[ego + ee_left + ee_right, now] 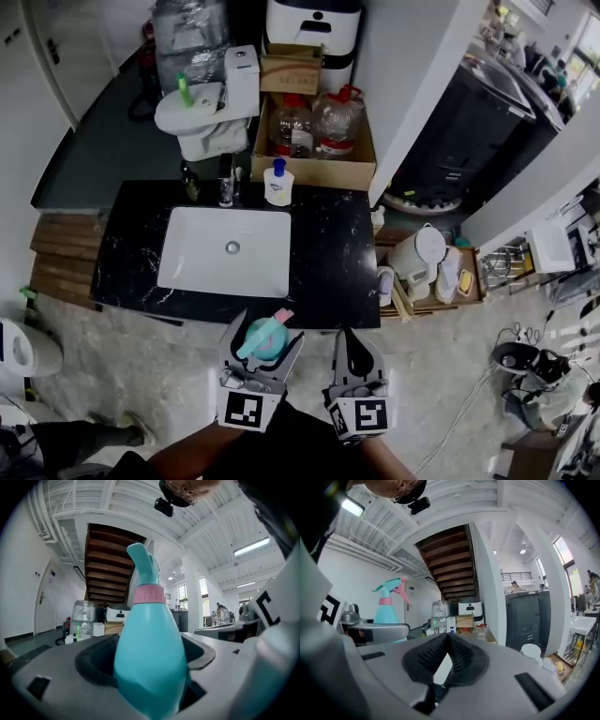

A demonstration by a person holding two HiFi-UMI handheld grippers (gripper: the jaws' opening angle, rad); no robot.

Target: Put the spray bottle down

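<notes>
My left fingers (pixel 93 660) were clamped on the body of the teal plastic spray bottle with the pink collar (pixel 147 653), one pad on each side, bottle roughly upright. My right fingers (pixel 431 656) were pressed together with nothing between them.

The left gripper (pixel 261 349) held the bottle in the air just short of the near edge of the black marble worktop (pixel 328 253), over the floor rather than the slab. The right gripper (pixel 354 354) hung just beside it, idle.

A white rectangular sink (pixel 225 251) took the worktop's left-centre. A white pump bottle with a blue cap (pixel 277 185) stood at the back edge.

My read: carry phase, set-down not yet begun. Next move needs a reach forward over bare stone, probably right of the sink. Then lower until the base sits flat and release. Risk: letting go tilted, bottle topples.
</notes>
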